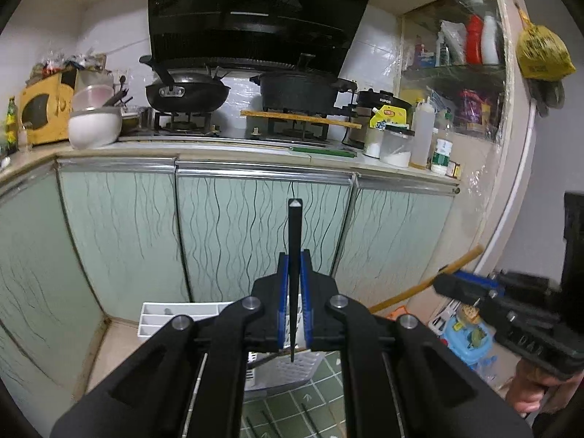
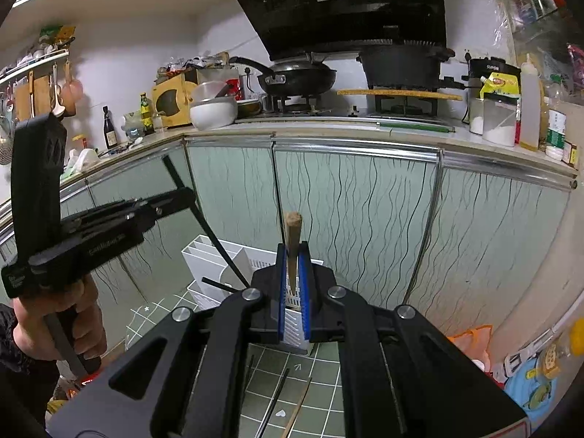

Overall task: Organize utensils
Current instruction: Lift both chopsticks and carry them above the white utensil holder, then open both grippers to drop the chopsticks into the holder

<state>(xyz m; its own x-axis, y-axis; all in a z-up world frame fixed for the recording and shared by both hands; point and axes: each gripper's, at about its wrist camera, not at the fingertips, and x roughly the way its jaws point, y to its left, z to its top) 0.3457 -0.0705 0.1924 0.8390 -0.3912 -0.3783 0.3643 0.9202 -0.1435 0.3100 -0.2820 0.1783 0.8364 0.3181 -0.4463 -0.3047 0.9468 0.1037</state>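
Now, your left gripper [image 1: 294, 284] is pressed together on a black chopstick [image 1: 294, 241], which stands almost upright in the center of the left wrist frame, its pale flat end pointing up and its thin tip hanging below the blue pads. Your right gripper [image 2: 294, 277] is pinching a wooden chopstick [image 2: 292, 244] in the same way; in the center of the right wrist frame its thick brown end rises above the pads.

Behind both grippers, in the lower middle of each frame, you see the white utensil holder [image 2: 219, 255] standing on the green tiled floor [image 2: 321, 372], close to the pale green cabinet doors [image 1: 233, 226]. It has several upright compartments and a perforated wall. On the floor, at the bottom center of the right wrist frame, two more chopsticks [image 2: 277, 398] lie loose side by side, one dark and one wooden.

In the upper part of both frames a black wok [image 1: 186, 91] and a black pot [image 1: 299, 89] sit on the stove, and a white bowl [image 1: 95, 126] stands on the desk at the left.
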